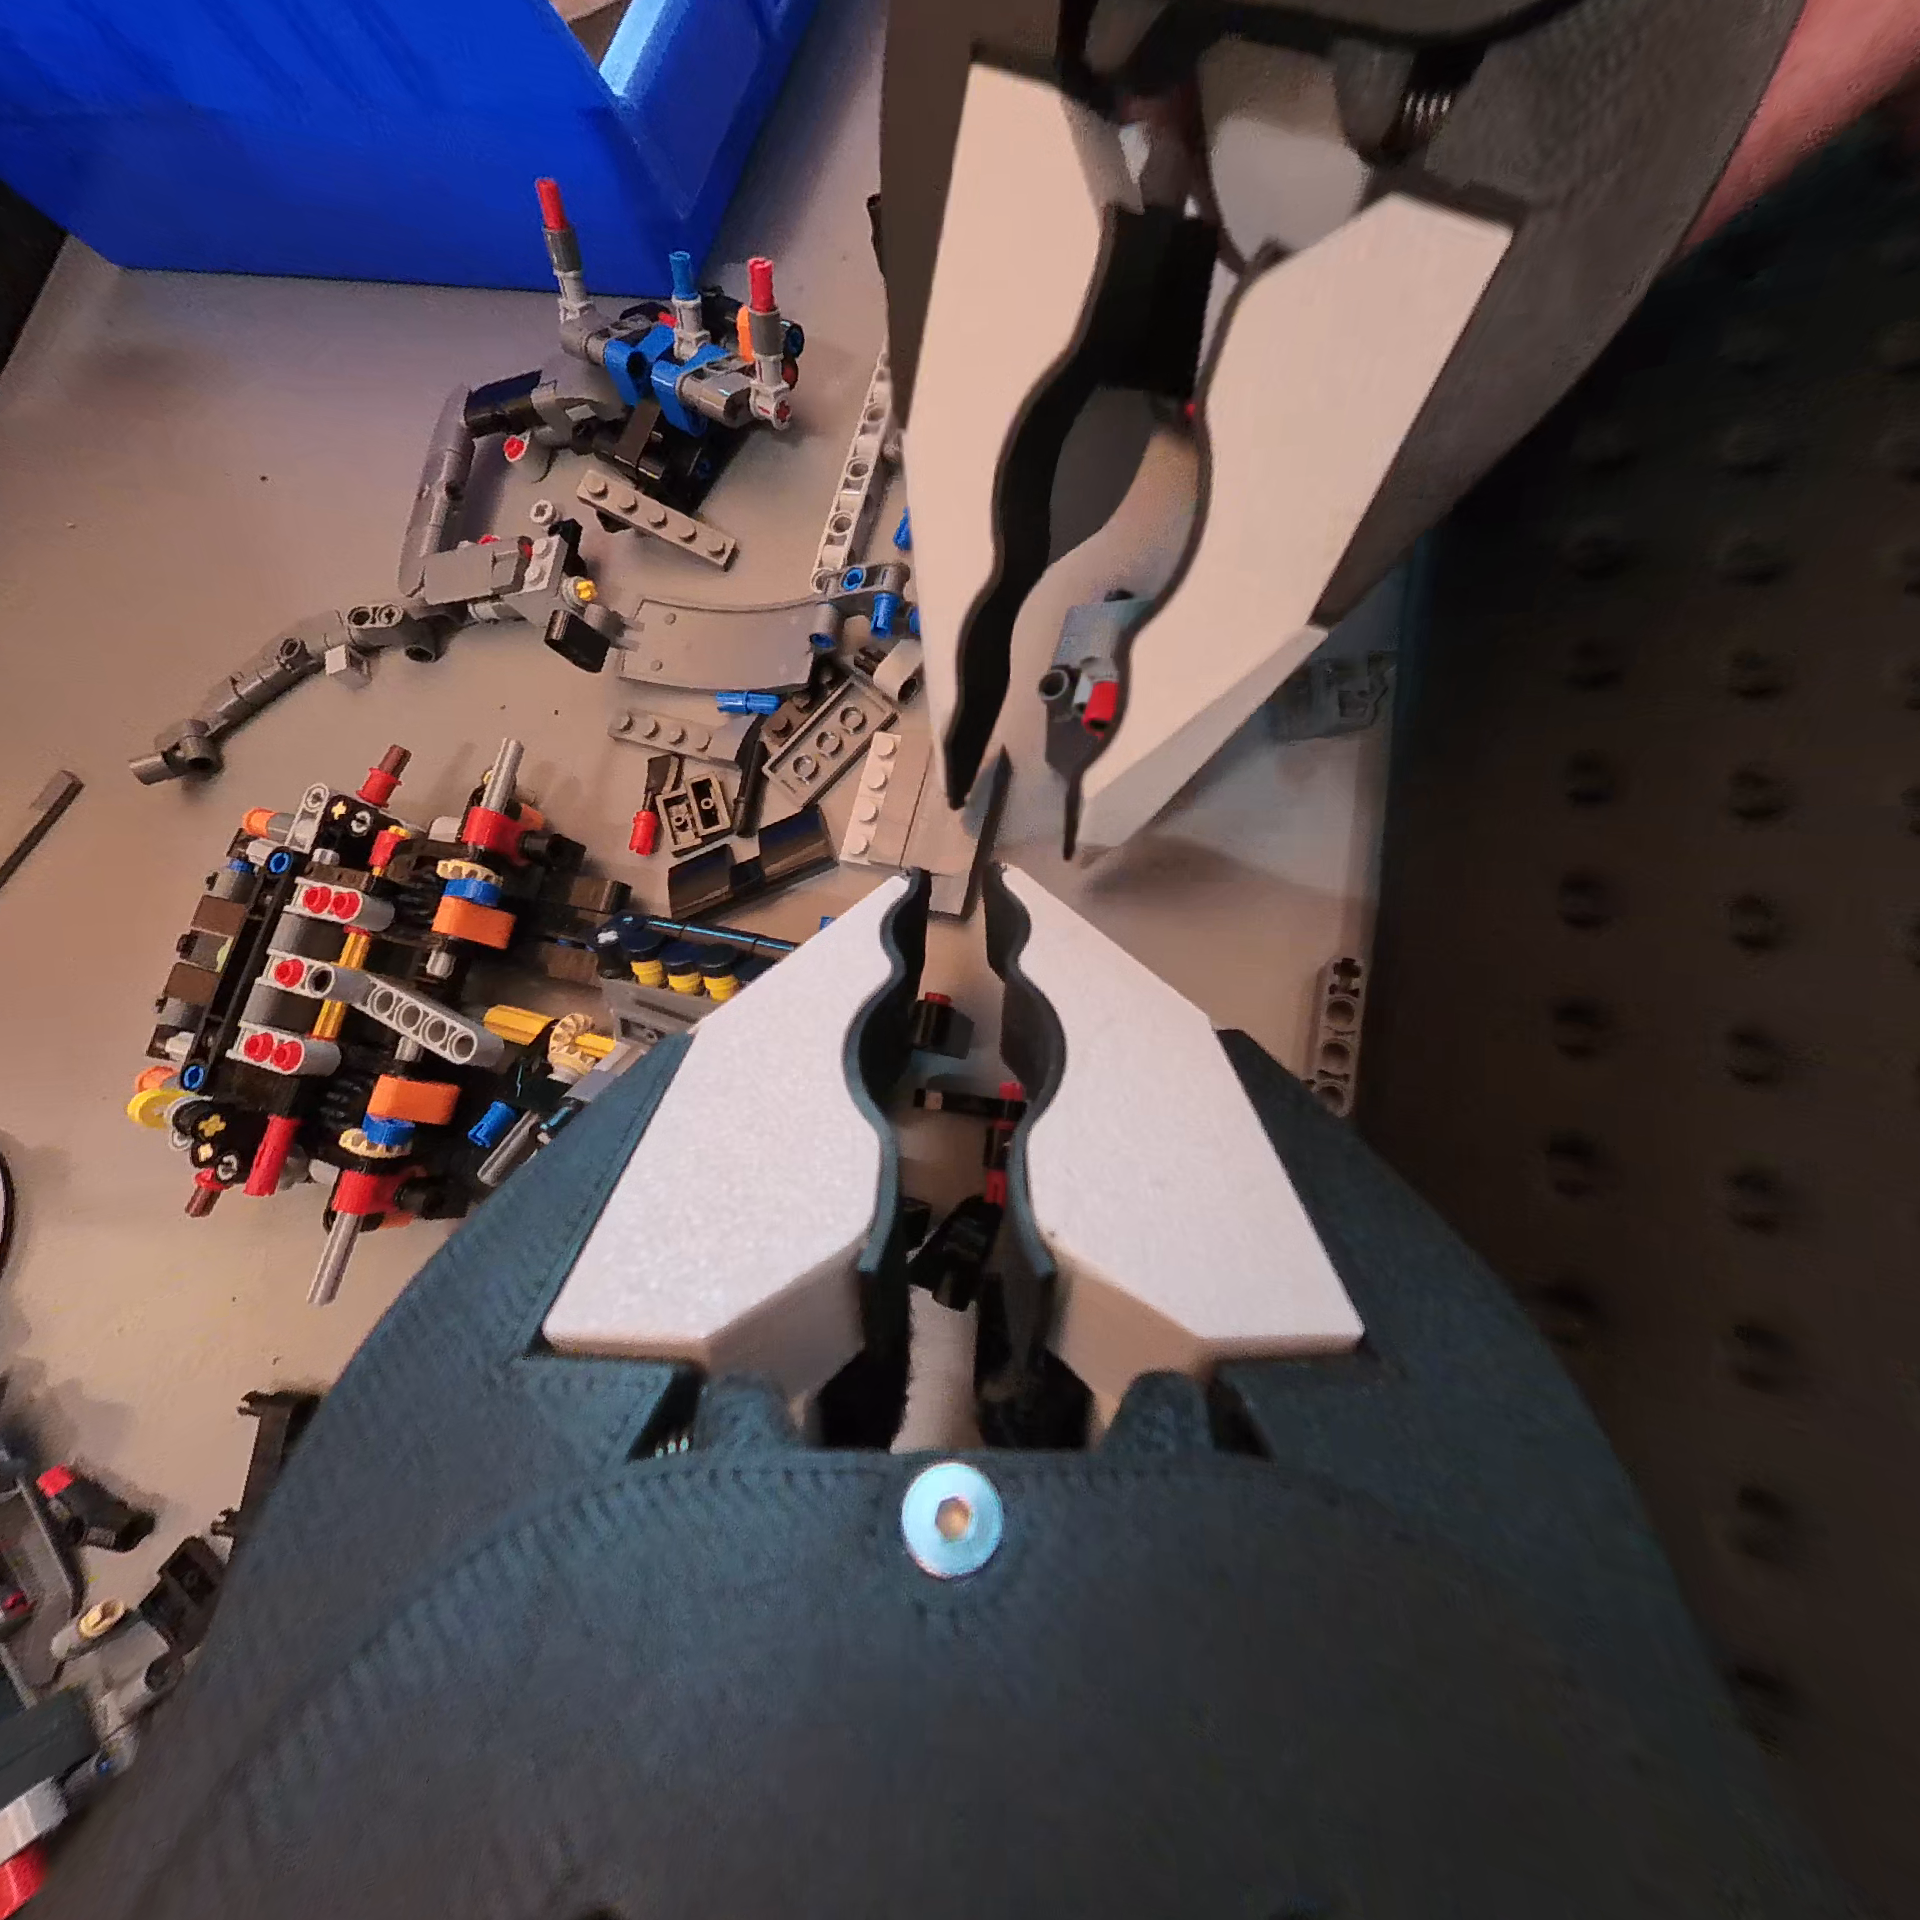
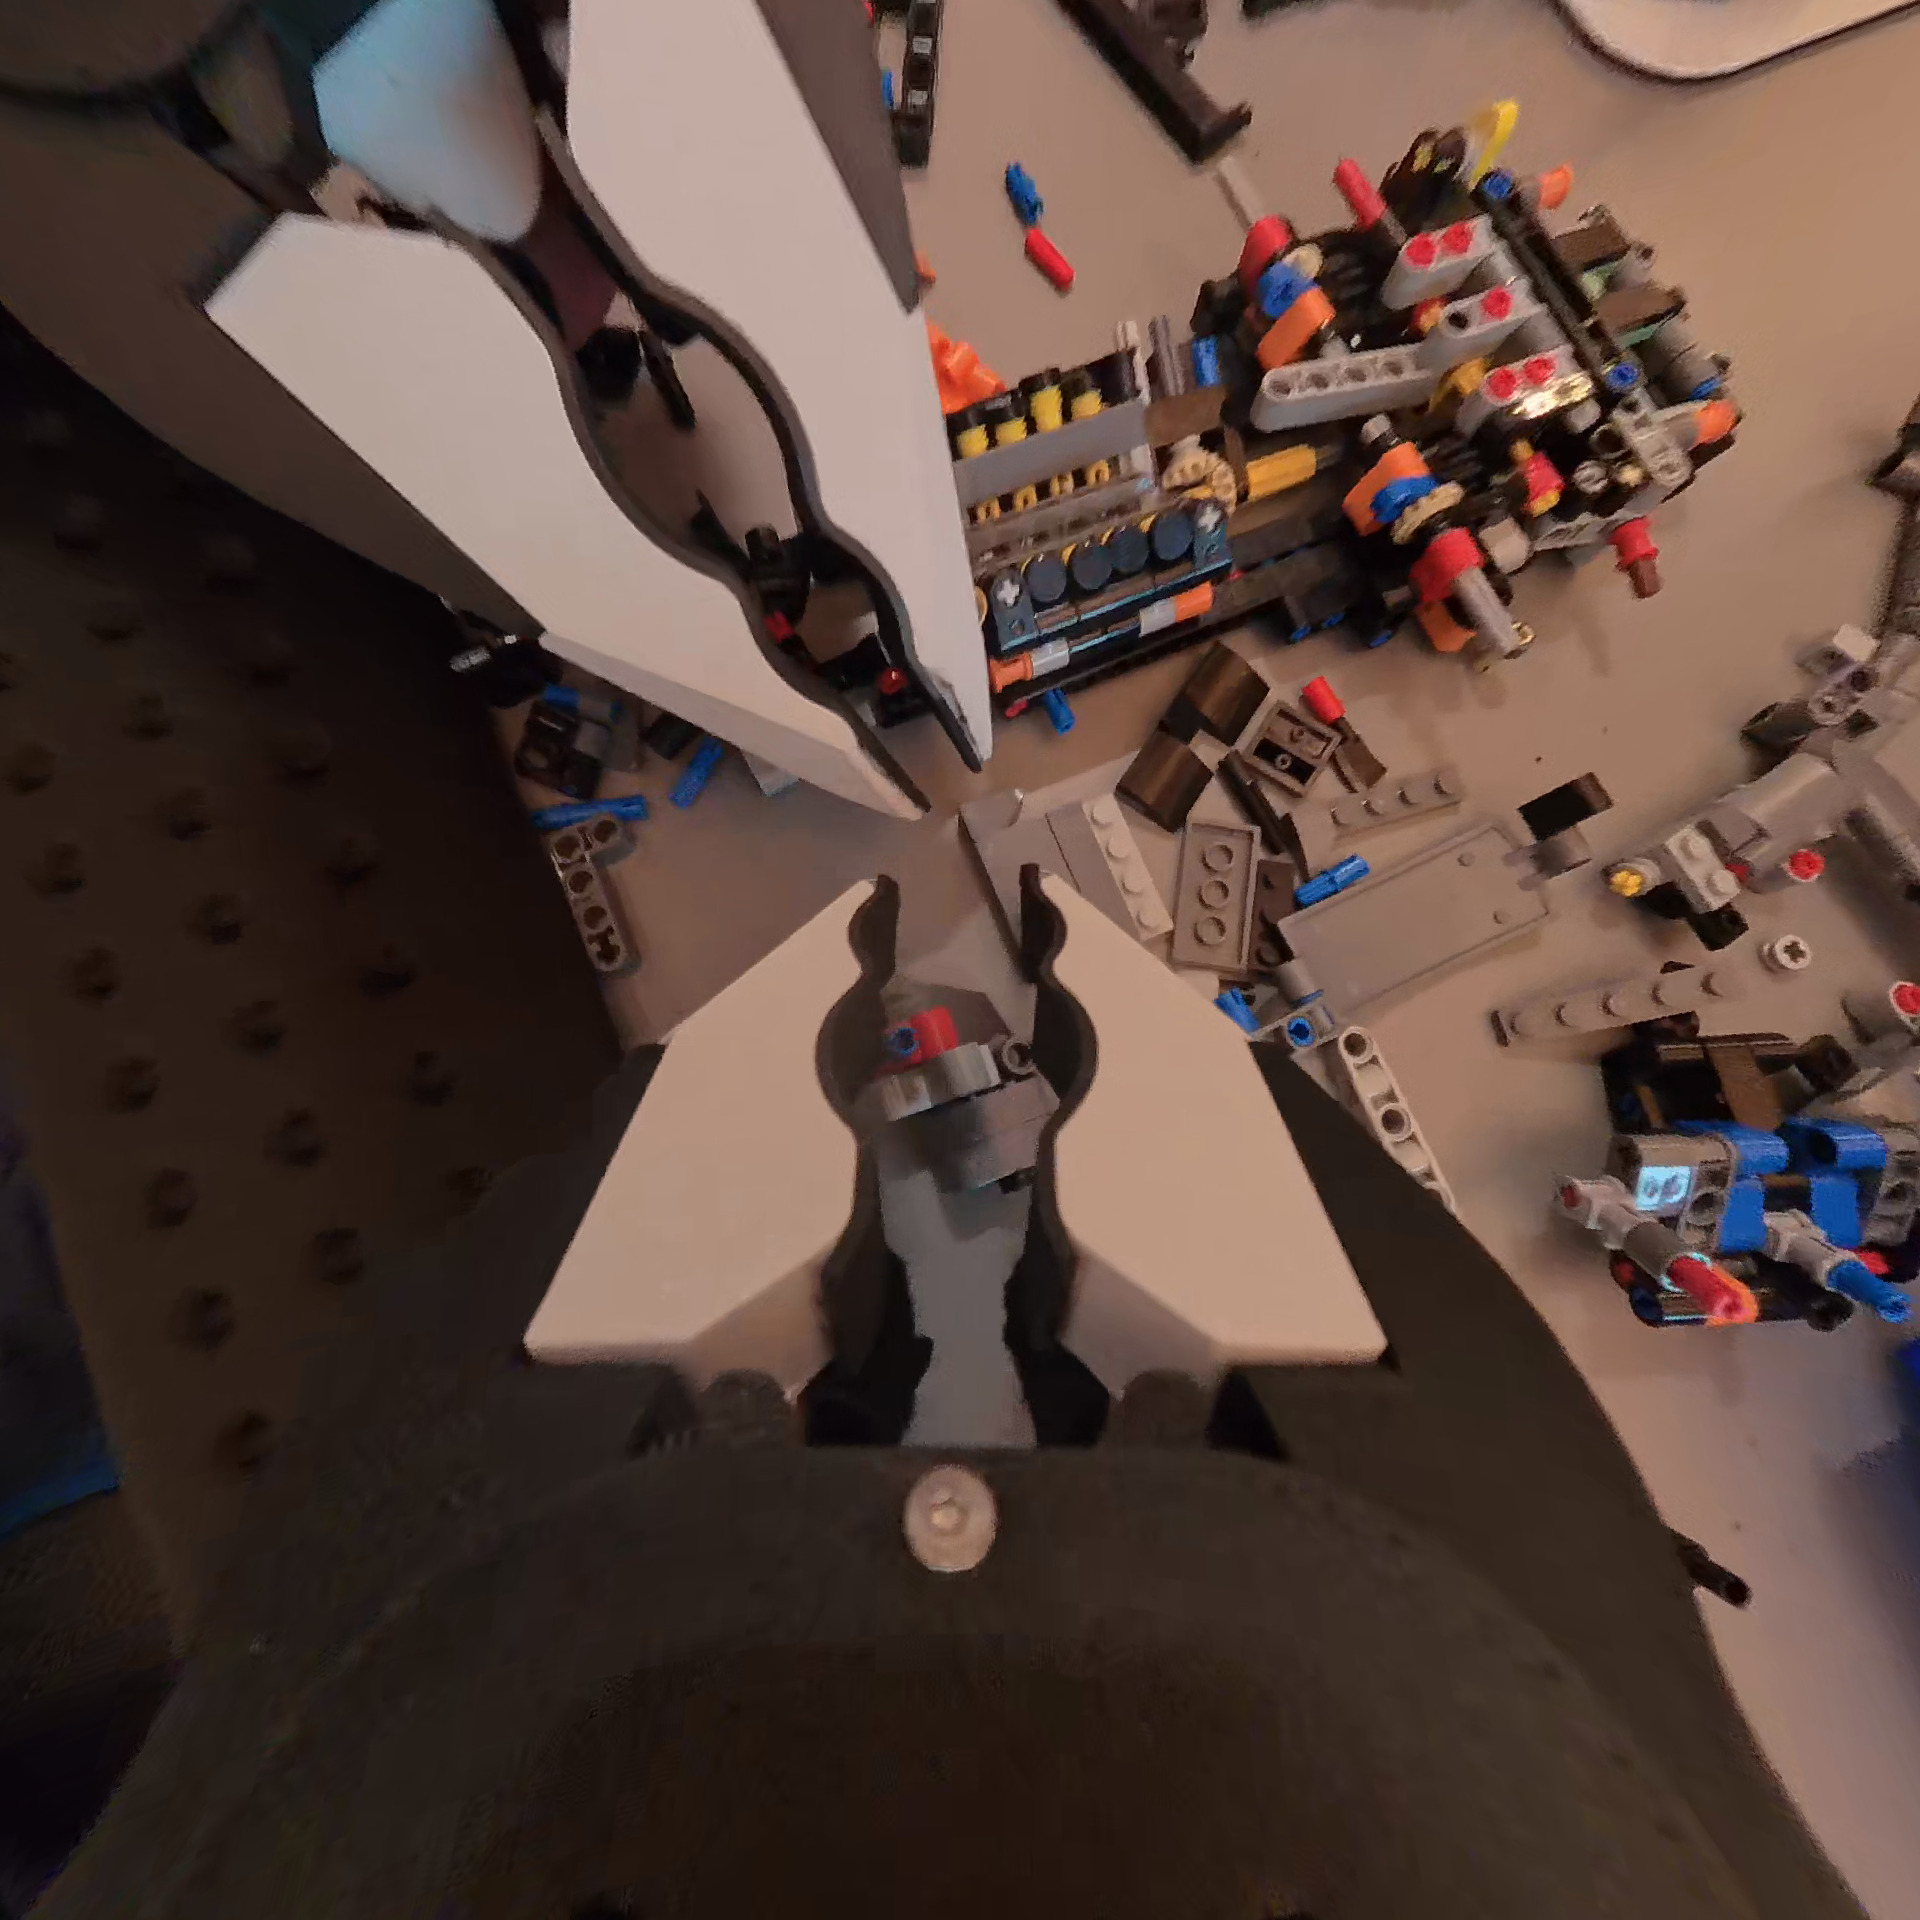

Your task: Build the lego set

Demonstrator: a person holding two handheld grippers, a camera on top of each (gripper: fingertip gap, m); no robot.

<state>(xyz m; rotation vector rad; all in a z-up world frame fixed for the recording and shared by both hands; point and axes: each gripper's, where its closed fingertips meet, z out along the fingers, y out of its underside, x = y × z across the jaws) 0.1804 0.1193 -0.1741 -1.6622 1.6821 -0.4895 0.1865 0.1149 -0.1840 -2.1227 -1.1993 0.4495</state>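
a pale grey tabletop (image 1: pixel 156 436) carries a blue plastic bin (image 1: pixel 343 114), a dark studded baseplate (image 1: pixel 1714 935) and one large black, red and orange technic chassis (image 1: pixel 343 997), with a smaller blue-and-grey pin assembly (image 1: pixel 686 353) and scattered grey plates (image 2: pixel 1216 883) near it. two grippers meet tip to tip above the plates. the left gripper (image 1: pixel 951 894) is nearly closed on a small black-and-red connector piece (image 1: pixel 961 1122), long axis along its fingers. the right gripper (image 2: pixel 956 894), equally near, pinches a small grey-and-red stub assembly (image 2: pixel 951 1081) deep between its fingers, so the two parts face each other
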